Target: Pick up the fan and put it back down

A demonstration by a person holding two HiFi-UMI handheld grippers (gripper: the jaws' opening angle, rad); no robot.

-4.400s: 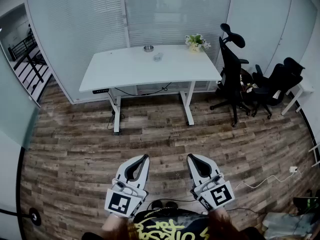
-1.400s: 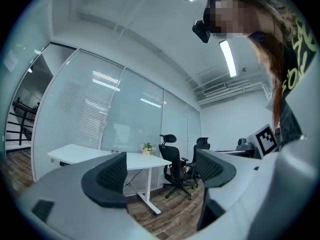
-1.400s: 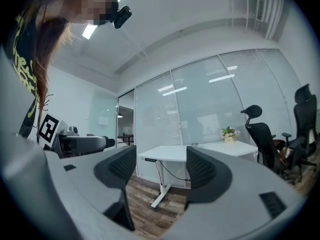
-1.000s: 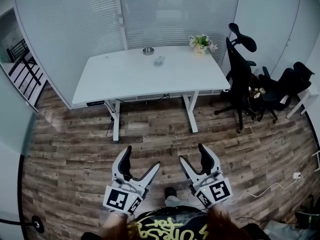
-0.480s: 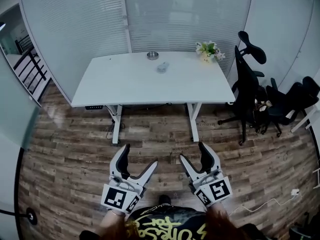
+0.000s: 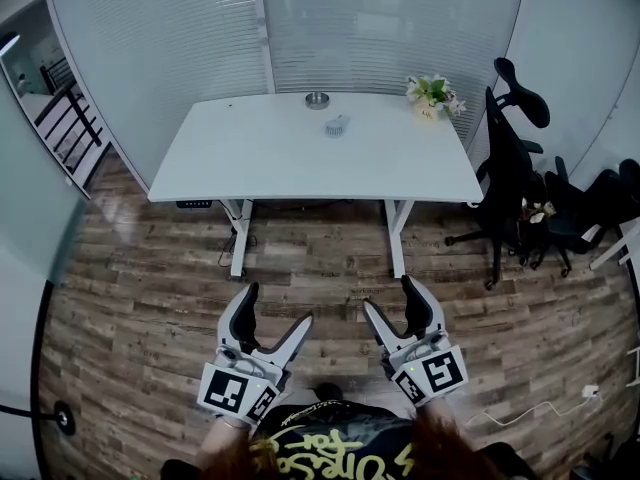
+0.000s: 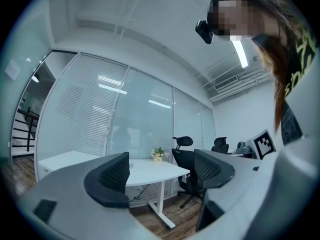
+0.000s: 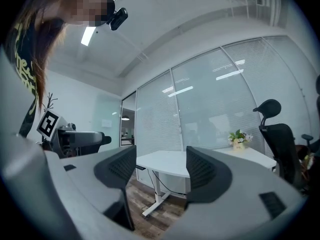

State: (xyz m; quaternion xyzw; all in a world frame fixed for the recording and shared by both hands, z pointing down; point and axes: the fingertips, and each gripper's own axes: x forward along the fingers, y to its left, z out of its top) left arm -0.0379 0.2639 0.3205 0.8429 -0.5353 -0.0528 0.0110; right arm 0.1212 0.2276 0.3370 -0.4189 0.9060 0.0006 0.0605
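Your left hand-held gripper point(image 6: 278, 306) sits low in the head view, left of centre. Its jaws are spread wide, and only the wood floor point(image 6: 140, 298) shows between them. Your right hand-held gripper point(image 6: 390, 295) is near it, right of centre, with its jaws likewise apart and nothing in them. Each gripper's own view agrees: the dark ribbed pads stand well separated, and through the gap you see only the room beyond. Both grippers point toward the table.

The fan point(image 6: 336, 125) is a small pale thing lying on the white table point(image 6: 260, 163). You will find it in the upper middle of the head view, toward the table's far edge. It is well apart from both of your grippers, with a stretch of floor and the near part of the tabletop between. Near it, up and to the left, sits a small round metal dish point(image 6: 317, 99). A pot of flowers point(image 6: 432, 92) stands at the table's far right corner.

At the right of the frame a black office chair point(image 6: 510, 148) with a headrest stands near the table's right end. A second dark chair point(image 6: 590, 203) sits further right, at the frame's edge. Behind the table runs a glass wall with blinds point(image 6: 380, 28).

In the two gripper views you see the table, the flowers and a chair past the jaws. The fan is too small to make out there.
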